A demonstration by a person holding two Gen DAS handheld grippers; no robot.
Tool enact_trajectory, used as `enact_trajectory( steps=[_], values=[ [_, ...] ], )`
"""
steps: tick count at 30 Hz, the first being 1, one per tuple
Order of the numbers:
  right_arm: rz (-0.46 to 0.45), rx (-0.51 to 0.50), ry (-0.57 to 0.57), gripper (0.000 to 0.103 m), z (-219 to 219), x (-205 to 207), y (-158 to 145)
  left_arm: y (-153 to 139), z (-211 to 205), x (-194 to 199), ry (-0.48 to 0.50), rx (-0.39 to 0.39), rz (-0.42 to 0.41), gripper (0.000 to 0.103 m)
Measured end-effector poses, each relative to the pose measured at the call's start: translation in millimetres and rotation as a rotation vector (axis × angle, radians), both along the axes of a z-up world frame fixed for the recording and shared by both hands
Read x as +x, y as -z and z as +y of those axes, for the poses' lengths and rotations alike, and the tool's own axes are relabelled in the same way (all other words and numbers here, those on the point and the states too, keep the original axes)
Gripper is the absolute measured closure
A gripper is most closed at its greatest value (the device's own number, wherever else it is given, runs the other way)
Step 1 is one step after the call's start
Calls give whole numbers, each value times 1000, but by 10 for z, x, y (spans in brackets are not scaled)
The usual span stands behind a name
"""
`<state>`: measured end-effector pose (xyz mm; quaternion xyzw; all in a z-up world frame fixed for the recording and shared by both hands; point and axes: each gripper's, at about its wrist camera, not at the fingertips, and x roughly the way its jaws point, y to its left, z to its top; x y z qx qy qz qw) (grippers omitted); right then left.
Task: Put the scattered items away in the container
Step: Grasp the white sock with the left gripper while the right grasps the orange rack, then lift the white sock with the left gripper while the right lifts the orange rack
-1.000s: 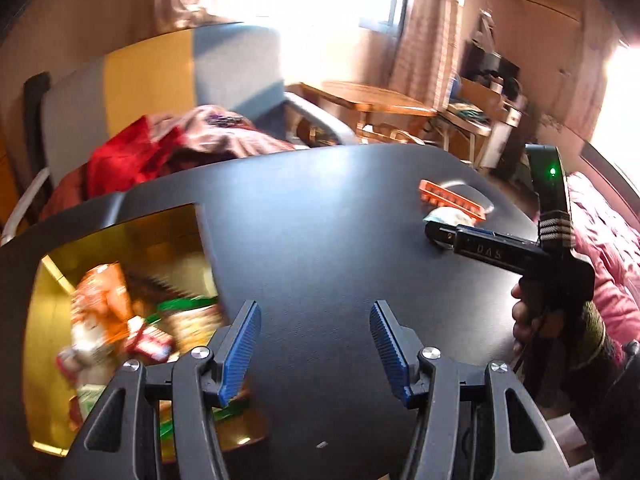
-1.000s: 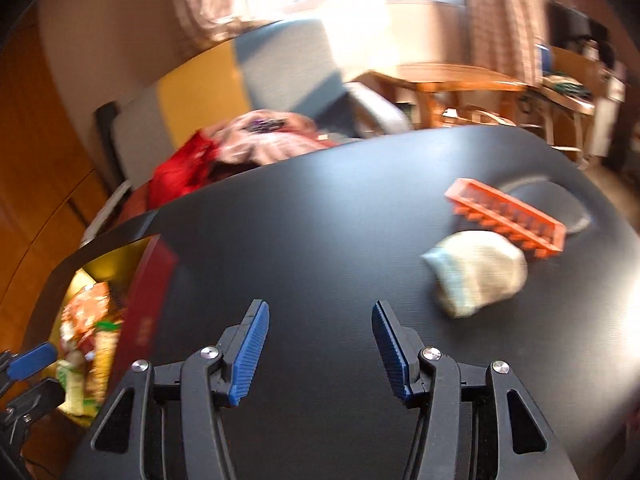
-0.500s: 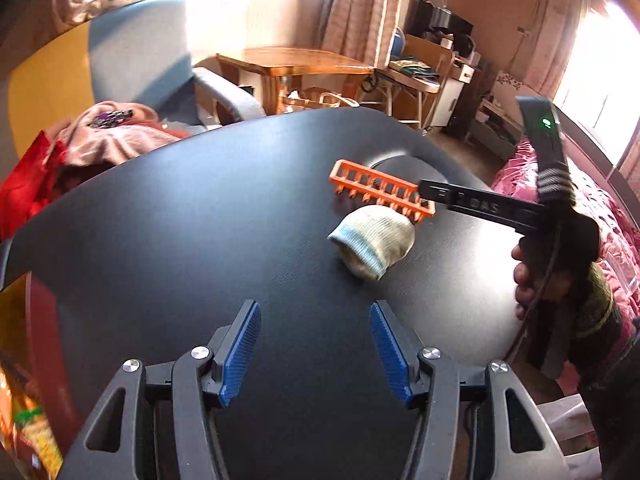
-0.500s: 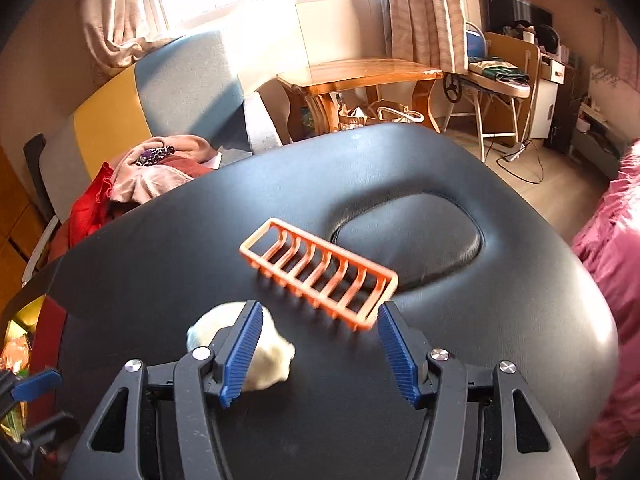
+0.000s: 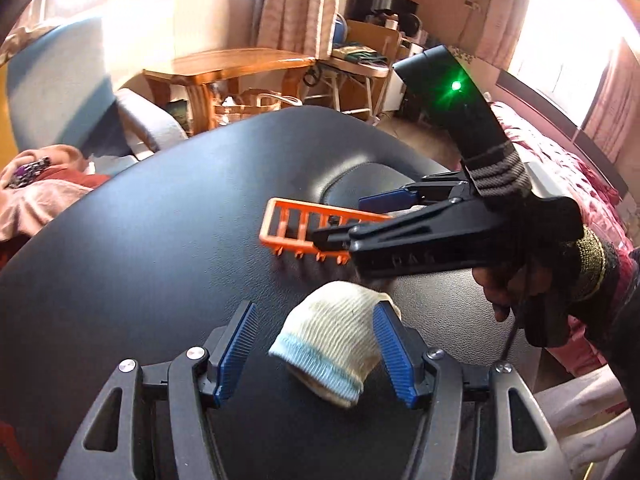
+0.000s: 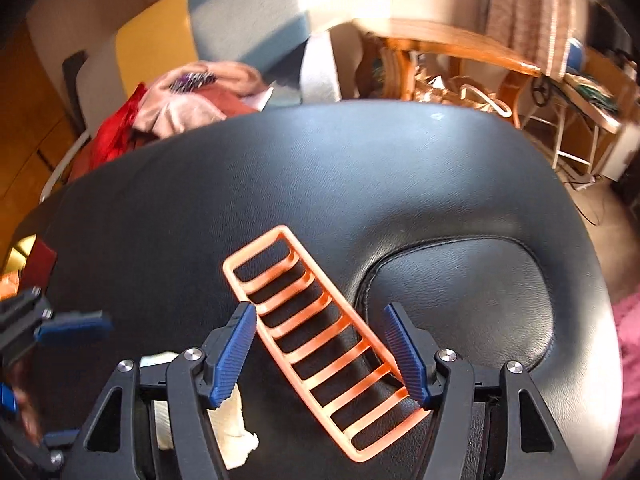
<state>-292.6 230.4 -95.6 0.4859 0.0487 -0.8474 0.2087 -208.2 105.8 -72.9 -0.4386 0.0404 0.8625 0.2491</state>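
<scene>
Both grippers moved off the container | left gripper (image 5: 316, 344) opening around sock (image 5: 332, 344) | right gripper (image 6: 320, 348) wide (ungripped) over rack (image 6: 320, 340)

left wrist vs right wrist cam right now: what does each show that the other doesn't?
Left wrist only: the hand holding the right gripper, and the whole sock between the left gripper's opening jaws, one pad touching it.
Right wrist only: the whole orange rack between open jaws, and the container's red edge.
Both: black padded table, rack, sock, both grippers.
</scene>
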Motion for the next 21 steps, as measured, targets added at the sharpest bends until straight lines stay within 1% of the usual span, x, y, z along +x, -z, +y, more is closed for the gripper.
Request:
enact_trajectory(
  steps=[1, 3, 5, 7, 8, 9, 13, 17, 21],
  values=[
    [2, 14, -10, 55, 5, 15, 16, 33, 21, -43, 11, 2, -9, 42],
    [-9, 34, -23, 67, 37, 36, 60, 103, 70, -103, 39, 16, -42, 42],
    [-17, 53, -25, 74, 88, 77, 109, 151, 103, -128, 59, 27, -63, 42],
    [-8, 62, -22, 86, 145, 151, 130, 179, 128, -131, 63, 42, -76, 44],
    [-3, 63, -17, 86, 175, 190, 133, 181, 124, -127, 55, 48, -82, 45],
    [2, 64, -10, 89, 206, 230, 132, 181, 117, -114, 46, 53, -88, 47],
    [19, 75, 24, 95, 281, 369, 128, 177, 83, 2, 28, 47, -88, 53],
    [25, 63, 56, 97, 298, 523, 102, 169, 11, 166, 3, 51, -97, 54],
    [24, 60, 56, 97, 191, 732, 105, 163, -114, 373, -33, 43, -107, 55]
  ],
)
